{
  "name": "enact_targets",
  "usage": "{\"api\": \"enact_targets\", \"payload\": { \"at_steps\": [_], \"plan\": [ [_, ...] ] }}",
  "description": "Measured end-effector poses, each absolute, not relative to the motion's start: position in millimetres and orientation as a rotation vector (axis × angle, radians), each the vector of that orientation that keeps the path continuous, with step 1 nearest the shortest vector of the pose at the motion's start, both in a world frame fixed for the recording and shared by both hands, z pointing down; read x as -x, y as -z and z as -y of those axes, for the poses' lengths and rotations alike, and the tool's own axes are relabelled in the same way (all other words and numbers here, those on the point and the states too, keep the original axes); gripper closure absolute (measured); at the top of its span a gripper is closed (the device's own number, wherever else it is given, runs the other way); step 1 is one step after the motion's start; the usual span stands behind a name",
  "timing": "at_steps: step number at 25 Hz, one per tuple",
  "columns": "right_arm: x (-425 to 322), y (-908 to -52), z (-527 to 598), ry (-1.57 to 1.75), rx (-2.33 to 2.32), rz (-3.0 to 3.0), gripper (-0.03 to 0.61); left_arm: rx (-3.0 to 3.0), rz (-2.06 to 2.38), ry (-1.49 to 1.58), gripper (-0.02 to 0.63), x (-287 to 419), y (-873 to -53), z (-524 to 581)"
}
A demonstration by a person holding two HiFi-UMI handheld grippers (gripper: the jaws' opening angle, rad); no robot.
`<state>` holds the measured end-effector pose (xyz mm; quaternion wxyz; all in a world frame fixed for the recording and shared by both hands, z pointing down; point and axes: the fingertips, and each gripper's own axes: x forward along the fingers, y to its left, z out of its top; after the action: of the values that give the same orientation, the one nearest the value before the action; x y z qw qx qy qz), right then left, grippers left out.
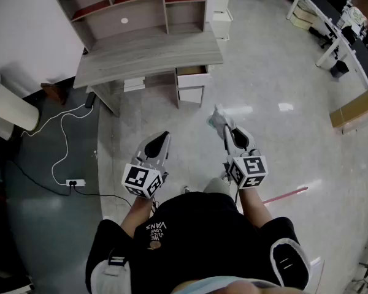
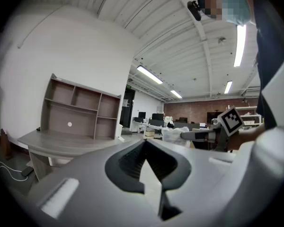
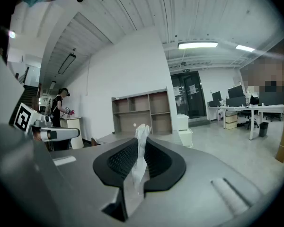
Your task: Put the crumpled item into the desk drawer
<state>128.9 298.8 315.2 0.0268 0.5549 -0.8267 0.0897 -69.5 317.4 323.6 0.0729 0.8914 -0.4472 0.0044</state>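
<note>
A crumpled white item [image 1: 218,119] sticks out of my right gripper [image 1: 226,131], whose jaws are shut on it; in the right gripper view it stands as a thin wrinkled strip [image 3: 142,137] between the dark pads. My left gripper [image 1: 162,138] is held beside it, shut with nothing between its jaws [image 2: 144,144]. Both hang above the floor, well short of the grey desk [image 1: 148,55] with its hutch. White drawer fronts [image 1: 192,82] sit under the desk's right end. The left gripper view shows the right gripper [image 2: 204,135] carrying the item [image 2: 174,135].
A power strip [image 1: 76,182] and its white cable [image 1: 60,133] lie on the dark floor at left, near a white cylinder [image 1: 11,108]. White cabinets [image 1: 223,5] stand right of the hutch. A cardboard box [image 1: 356,108] and office desks [image 1: 335,17] are at right. A person [image 3: 61,107] stands far off.
</note>
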Motion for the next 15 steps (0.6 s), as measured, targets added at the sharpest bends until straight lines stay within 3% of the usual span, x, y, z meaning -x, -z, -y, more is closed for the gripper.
{"api": "enact_targets", "payload": {
  "at_steps": [15],
  "plan": [
    [-121.0, -337.4, -238.9, -0.387, -1.672, 2.552, 0.532, -2.598, 1.351, -0.03, 0.563, 81.5, -350.9, -255.4]
  ]
}}
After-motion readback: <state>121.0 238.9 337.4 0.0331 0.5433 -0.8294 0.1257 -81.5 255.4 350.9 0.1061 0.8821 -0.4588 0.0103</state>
